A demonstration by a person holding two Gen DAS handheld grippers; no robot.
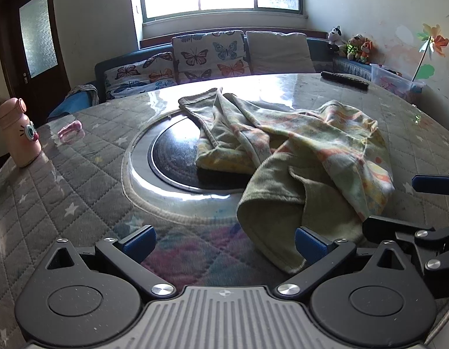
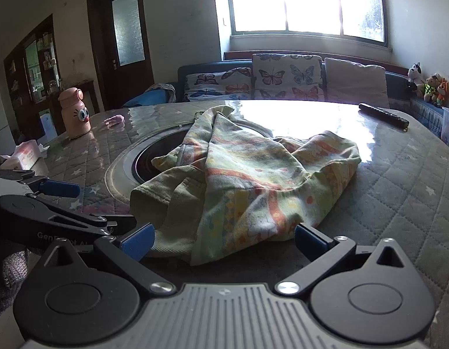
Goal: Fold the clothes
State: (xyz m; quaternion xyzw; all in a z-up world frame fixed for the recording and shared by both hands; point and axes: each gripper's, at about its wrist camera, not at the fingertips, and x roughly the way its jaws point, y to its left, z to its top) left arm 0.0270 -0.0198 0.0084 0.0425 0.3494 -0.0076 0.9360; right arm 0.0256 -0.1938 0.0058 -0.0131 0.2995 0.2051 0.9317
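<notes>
Daylight from a wide window falls across my round bench [image 1: 79, 180], covered in grey quilted cloth with white stars under a glossy clear sheet, with a dark circular plate [image 1: 177, 160] set in its middle. Only my right wrist view takes in the dark cabinet and the white tissue pack [image 2: 26, 152] at the bench's left edge; only the left view reaches the coloured paper pinwheel [image 1: 431, 42] on the far wall. Both show the pink bottle with cartoon eyes [image 1: 17, 133], the black remote control [image 2: 383, 115] and the butterfly-print cushions [image 1: 208, 53] on the blue sofa.

My crumpled pastel garment [image 2: 253, 171], pale green with orange and yellow print and an olive ribbed lining turned out, lies in a heap partly over the dark plate. Its near edge sits right between the blue pads of my right tool [image 2: 223, 241], which are spread wide and grip nothing. My left tool [image 1: 225, 240] is likewise spread apart and empty, beside the right one, with the garment's olive flap reaching down against its right-hand pad
</notes>
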